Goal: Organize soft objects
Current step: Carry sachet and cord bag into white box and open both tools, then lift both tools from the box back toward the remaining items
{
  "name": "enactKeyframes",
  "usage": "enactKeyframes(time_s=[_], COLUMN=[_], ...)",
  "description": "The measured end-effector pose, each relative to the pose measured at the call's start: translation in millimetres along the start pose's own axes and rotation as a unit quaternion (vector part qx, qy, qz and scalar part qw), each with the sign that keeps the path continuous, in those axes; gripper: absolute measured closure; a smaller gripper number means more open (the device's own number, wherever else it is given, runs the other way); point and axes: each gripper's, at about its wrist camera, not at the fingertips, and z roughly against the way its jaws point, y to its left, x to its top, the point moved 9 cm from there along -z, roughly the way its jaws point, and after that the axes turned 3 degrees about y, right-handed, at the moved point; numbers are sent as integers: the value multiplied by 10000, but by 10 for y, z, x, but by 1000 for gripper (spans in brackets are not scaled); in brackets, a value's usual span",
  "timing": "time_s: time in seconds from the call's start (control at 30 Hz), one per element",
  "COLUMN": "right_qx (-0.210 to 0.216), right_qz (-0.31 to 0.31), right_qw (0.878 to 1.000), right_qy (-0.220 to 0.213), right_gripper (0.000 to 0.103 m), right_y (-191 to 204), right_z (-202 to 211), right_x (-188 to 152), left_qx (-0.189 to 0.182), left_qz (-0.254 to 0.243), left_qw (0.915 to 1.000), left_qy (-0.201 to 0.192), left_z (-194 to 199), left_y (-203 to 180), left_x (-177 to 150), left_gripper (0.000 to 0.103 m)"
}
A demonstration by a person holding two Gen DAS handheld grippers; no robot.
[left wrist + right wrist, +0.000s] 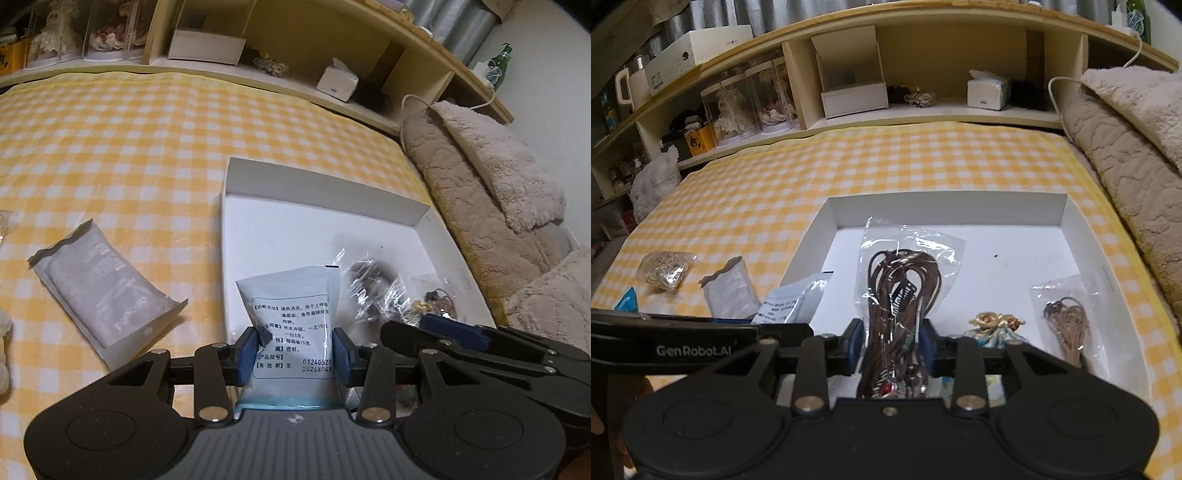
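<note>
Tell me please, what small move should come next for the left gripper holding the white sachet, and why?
Probably open the left gripper to drop the white sachet into the white box. The sachet already hangs over the box's near-left floor, which looks bare there. The right gripper holds a bag of brown cords beside it.

Wooden shelf (923, 22) behind checkered bedspread (886, 166).

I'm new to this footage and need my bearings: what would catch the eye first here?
Each claw grips a packet over the white box on the yellow checked bedcover: the left claw holds a white sachet printed with Chinese text, and the right claw holds a clear bag of brown cords. A grey pouch lies on the cover left of the box.
</note>
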Motion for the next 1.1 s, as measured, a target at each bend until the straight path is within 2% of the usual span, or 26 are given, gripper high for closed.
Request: enactKeyframes(time_s=[0.2, 0.3, 0.37, 0.6, 0.67, 0.77, 1.0, 1.1], right_qx=[-56, -101, -105, -191, -202, -273, -368, -461], right_qz=[-129, -287, -381, -433, -454, -473, -486, -482], right_qw=[9999, 9995, 9992, 9989, 9988, 9985, 9981, 9977], right_qy=[-18, -58, -81, -36, -9, 19, -53, -85], right_gripper=[54, 53, 53, 52, 52, 51, 39, 36], right_y=[-33, -85, -106, -142, -158, -180, -184, -190], right_z=[52, 94, 119, 136, 140, 154, 285, 337], right_x=[-1, -3, -7, -42, -56, -68, -56, -47], left_qx=[13, 49, 58, 47, 64, 117, 216, 293], left_qz=[21, 25, 34, -101, -158, -265, -417, -491], left_qw=[10000, 10000, 10000, 9999, 9998, 9995, 9989, 9983], left_qy=[11, 4, 28, 101, 106, 80, -28, -94], left_z=[-26, -28, -22, 53, 81, 127, 270, 344], left_y=[-3, -31, -43, -34, -49, -67, -63, -48], left_x=[-17, -17, -24, -48, -56, -56, -15, 7], left_gripper=[58, 51, 41, 38, 30, 27, 26, 20])
